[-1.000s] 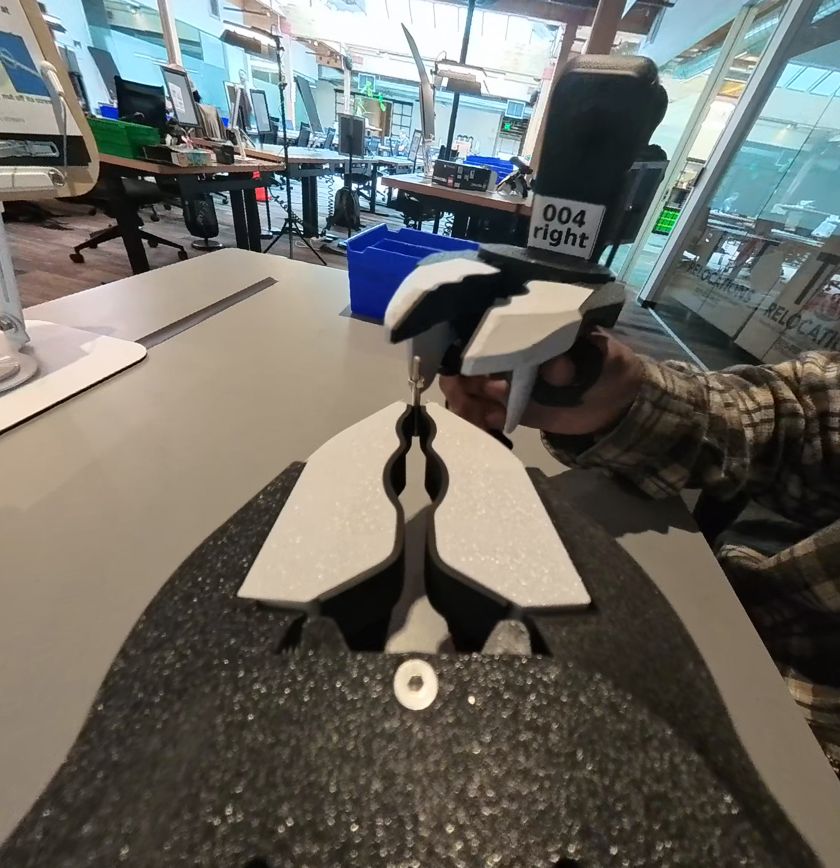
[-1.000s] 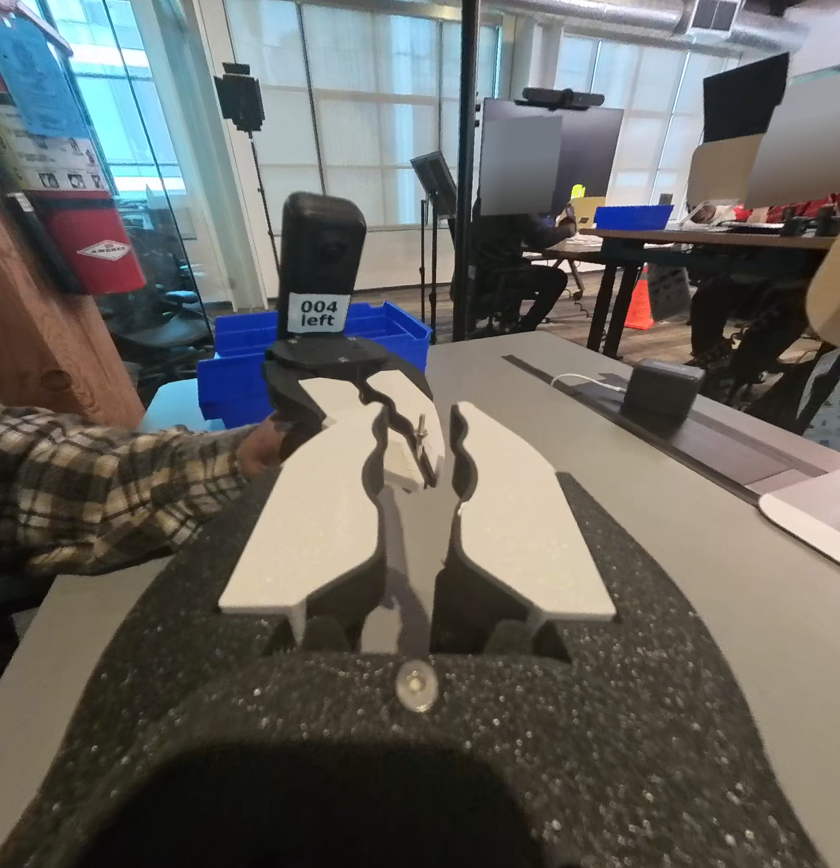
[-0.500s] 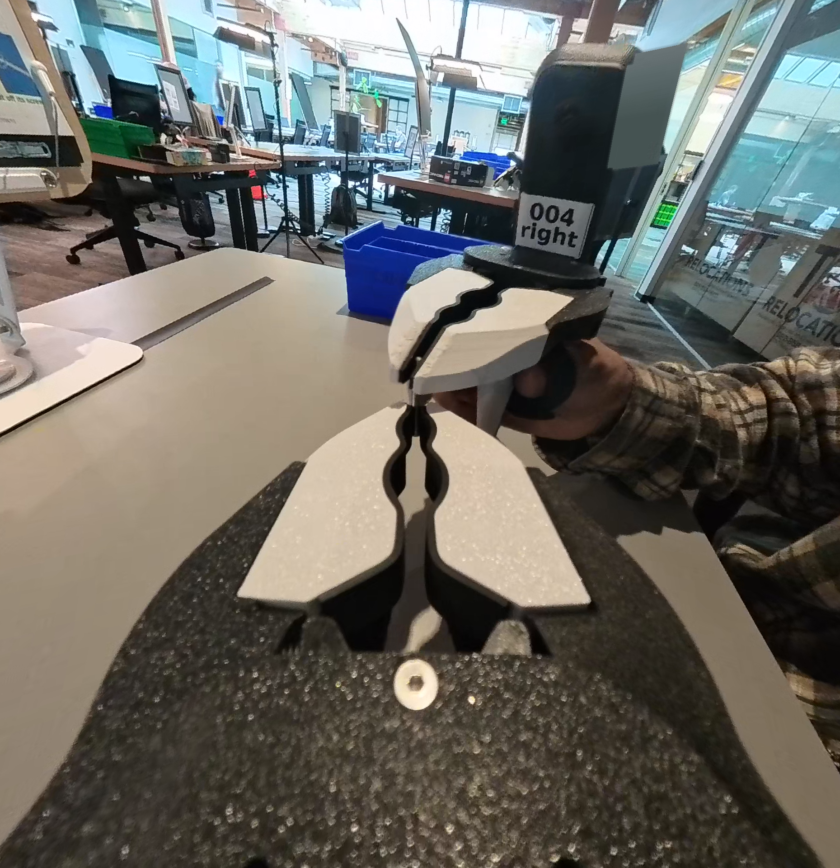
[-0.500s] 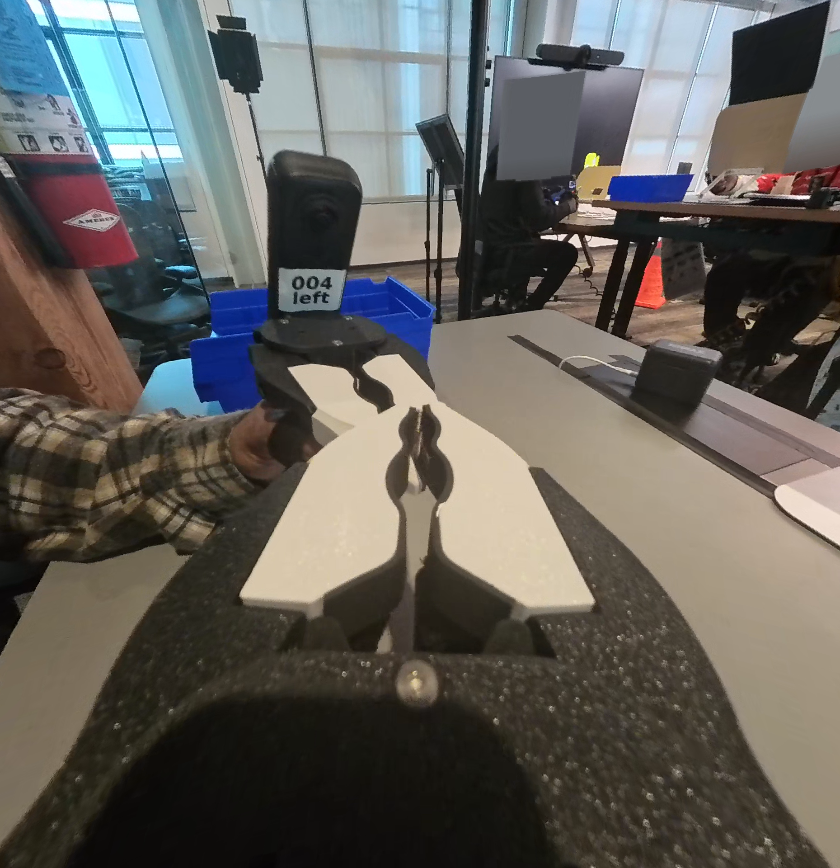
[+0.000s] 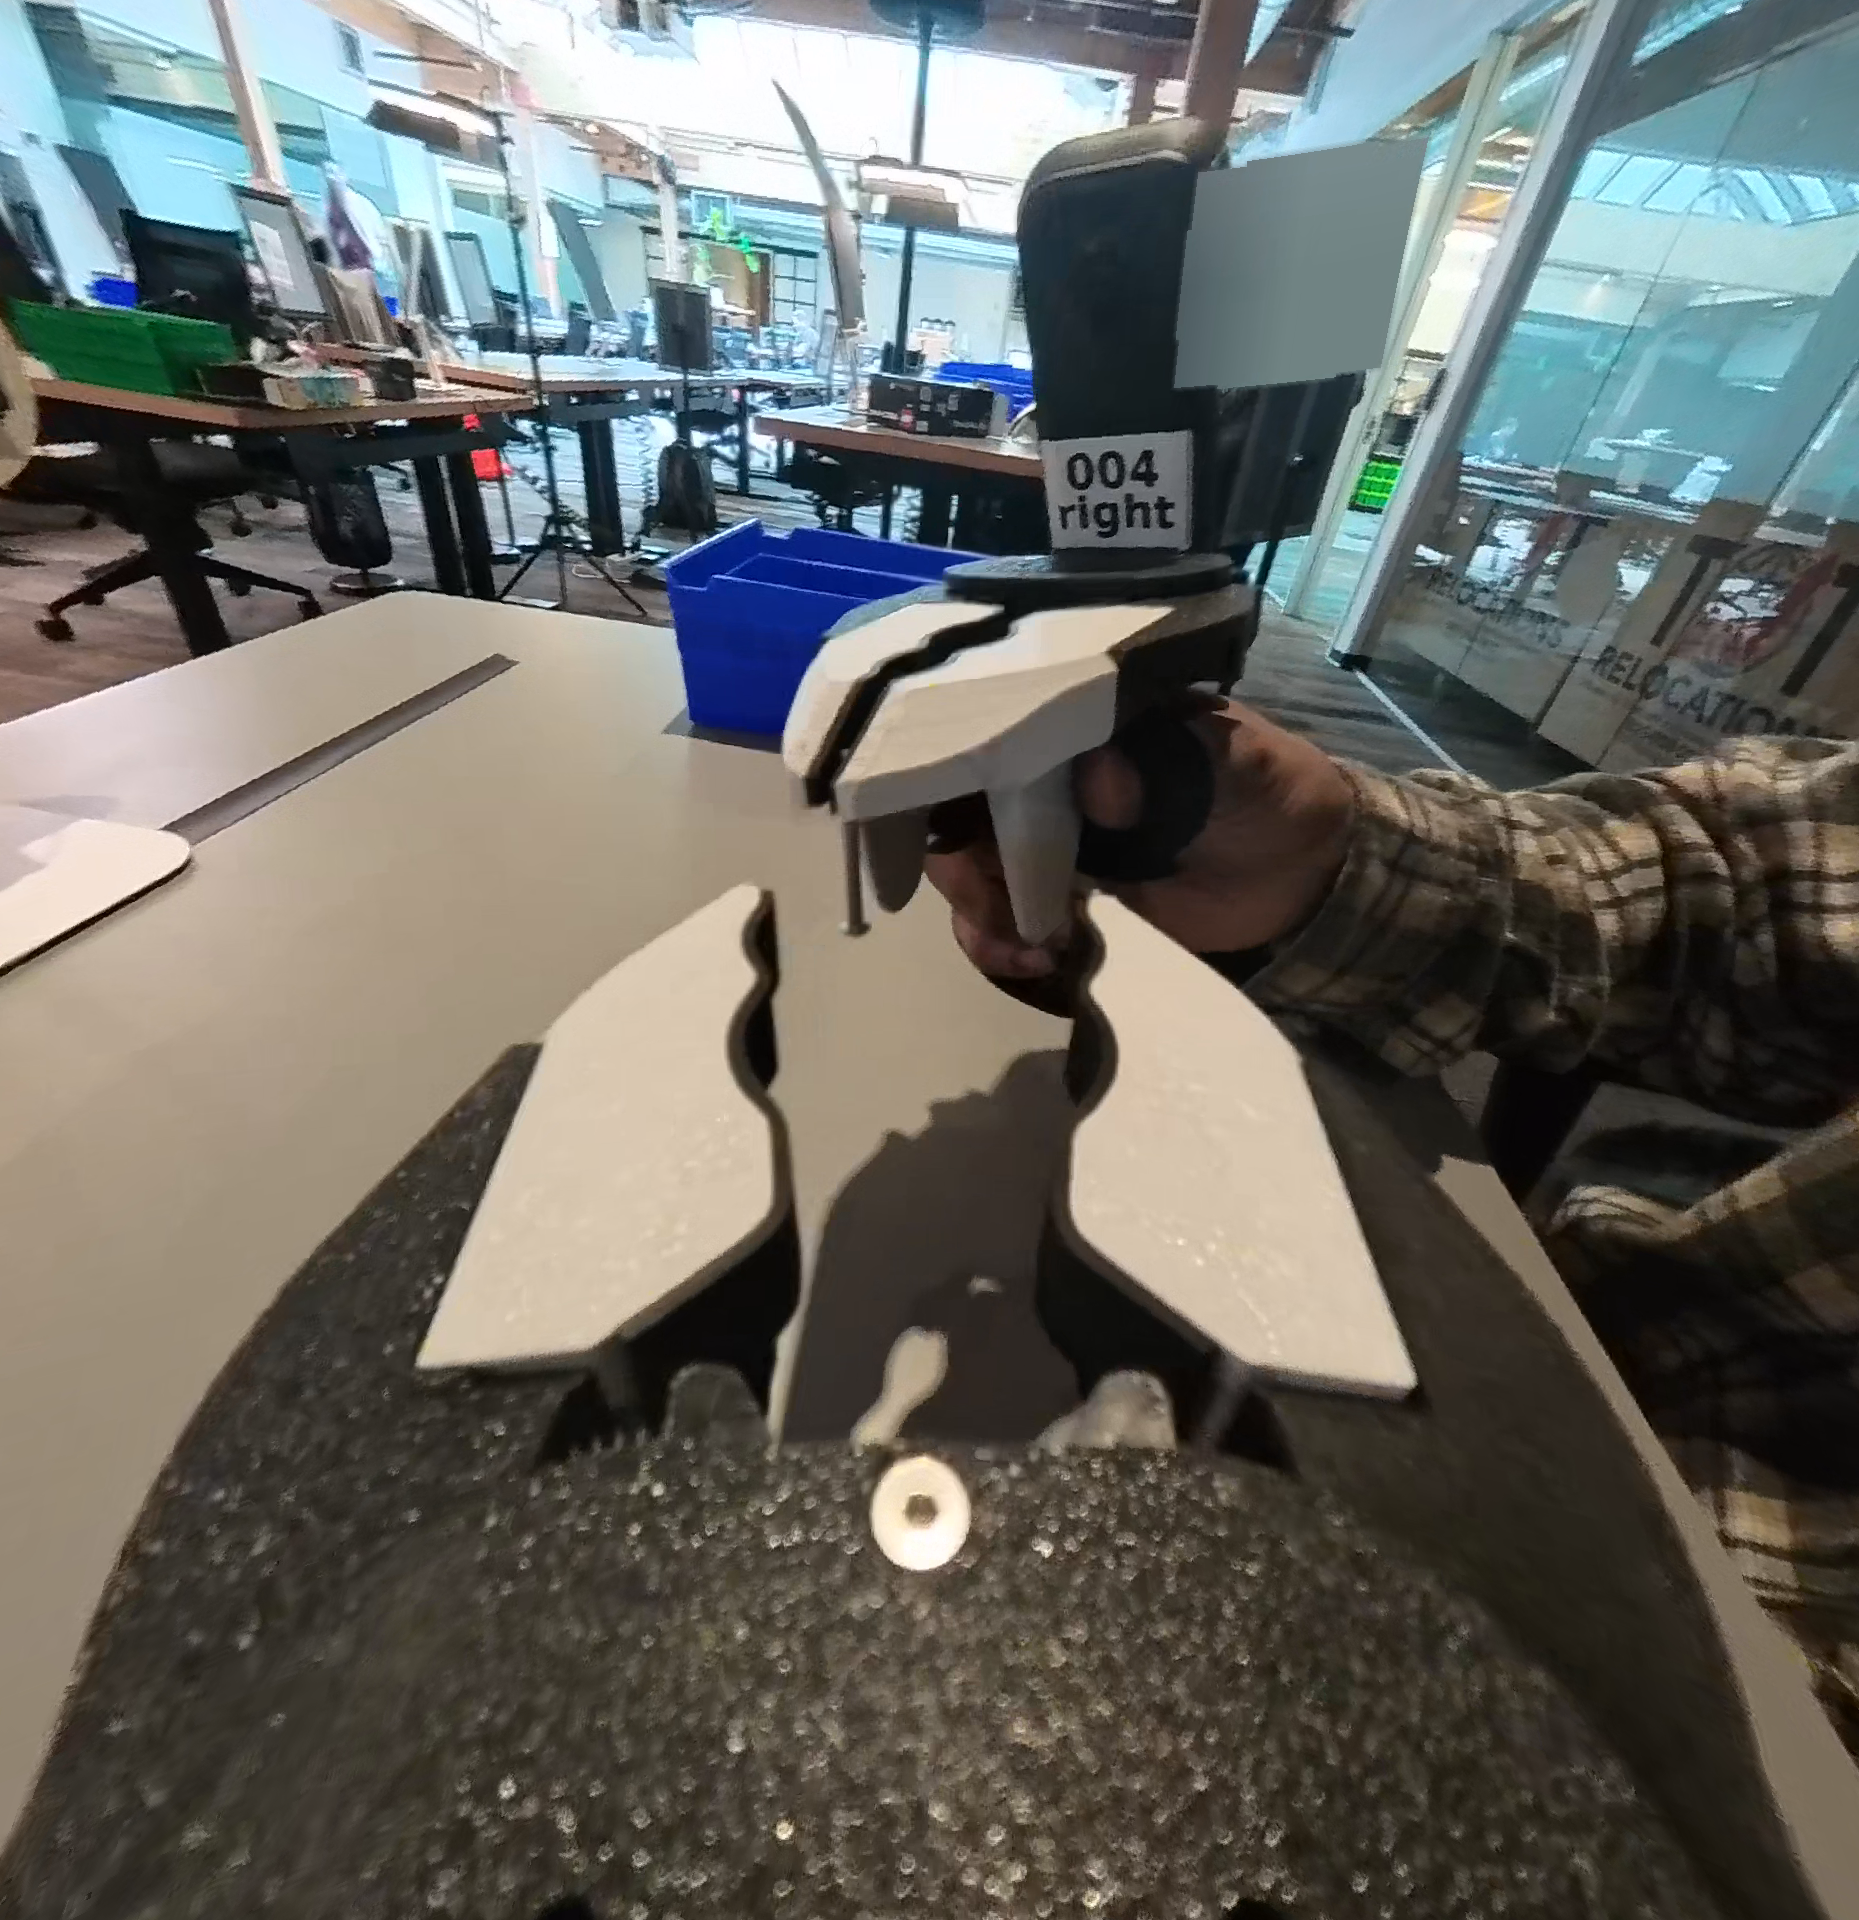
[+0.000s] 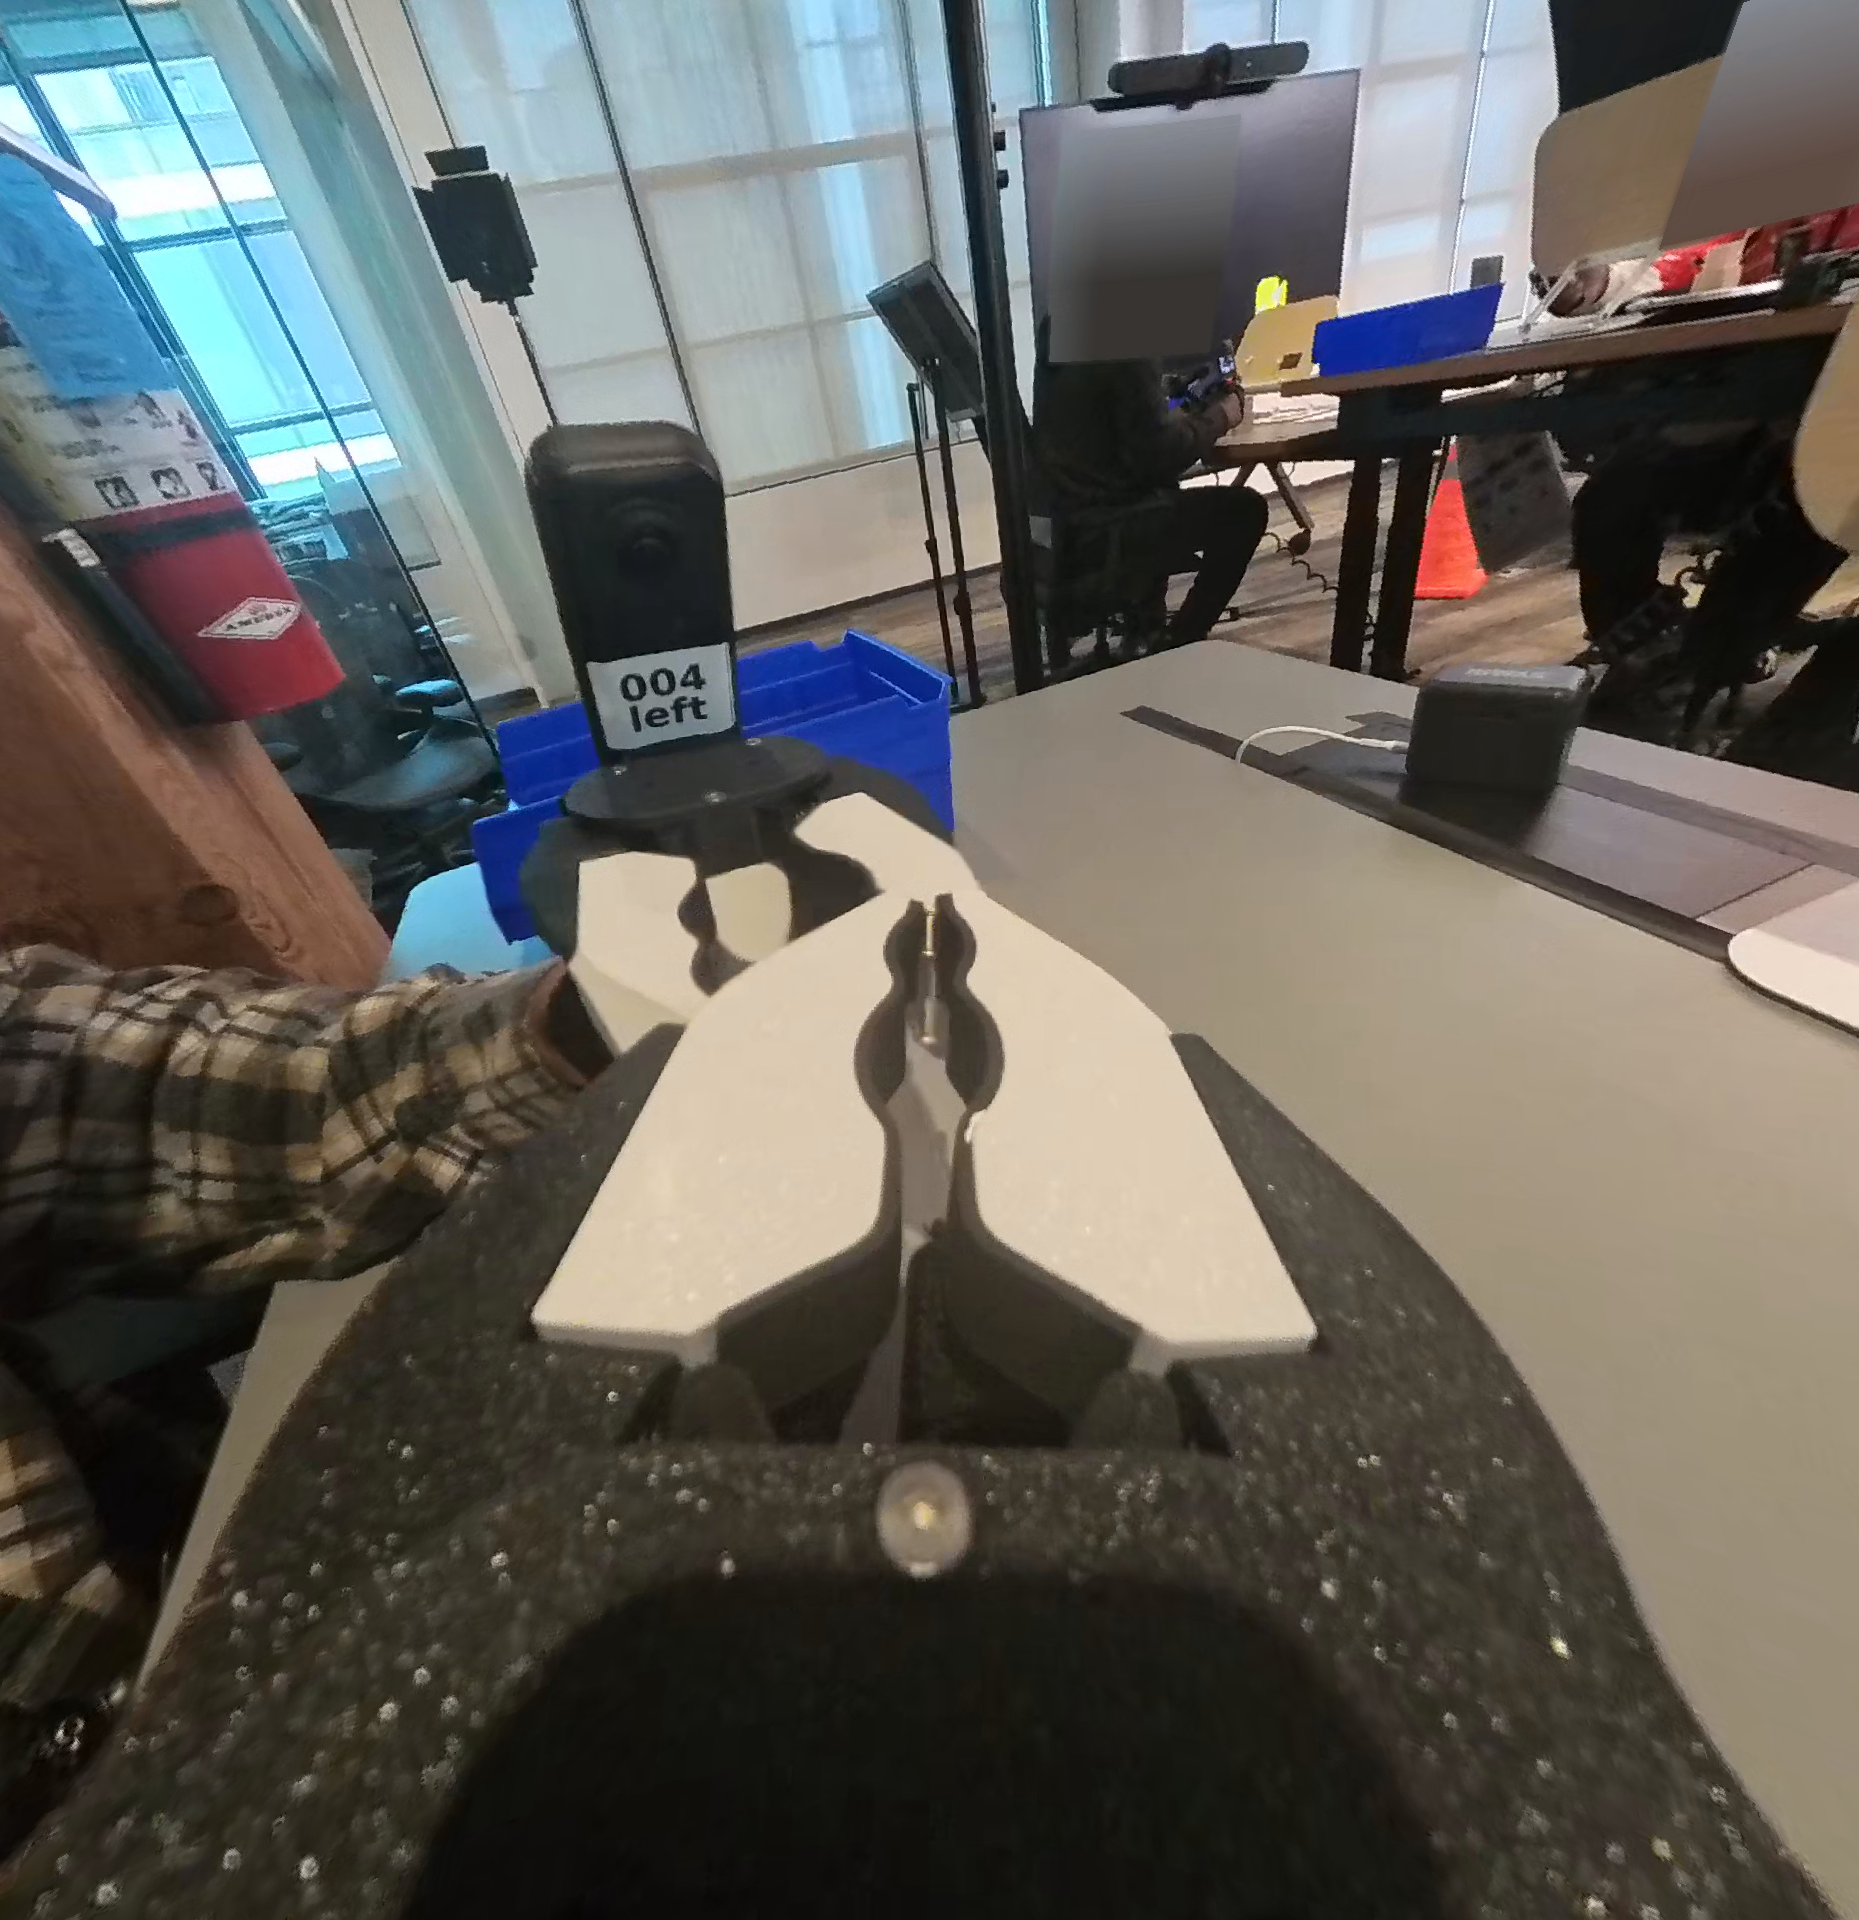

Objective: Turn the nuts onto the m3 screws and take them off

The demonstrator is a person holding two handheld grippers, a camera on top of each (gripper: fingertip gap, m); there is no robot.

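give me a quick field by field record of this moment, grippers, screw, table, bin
left gripper: open, holds nothing
right gripper: shut on the screw
screw: hangs down from the right gripper's tips, above the table, just ahead of the left gripper's fingers
nut: too small to tell
table: grey top
blue bin: at the table's far edge, behind the right gripper

Left wrist view: taken from just behind the left tongs (image 5: 920, 935), looking forward and slightly down along the counter (image 5: 333, 987) toward the right tongs (image 5: 831, 769), seen close. Right wrist view: taken from behind the right tongs (image 6: 930, 925), facing the opposite way, the left tongs (image 6: 759, 914) close ahead. Shared by both views: the counter and the blue bin (image 5: 769, 623).
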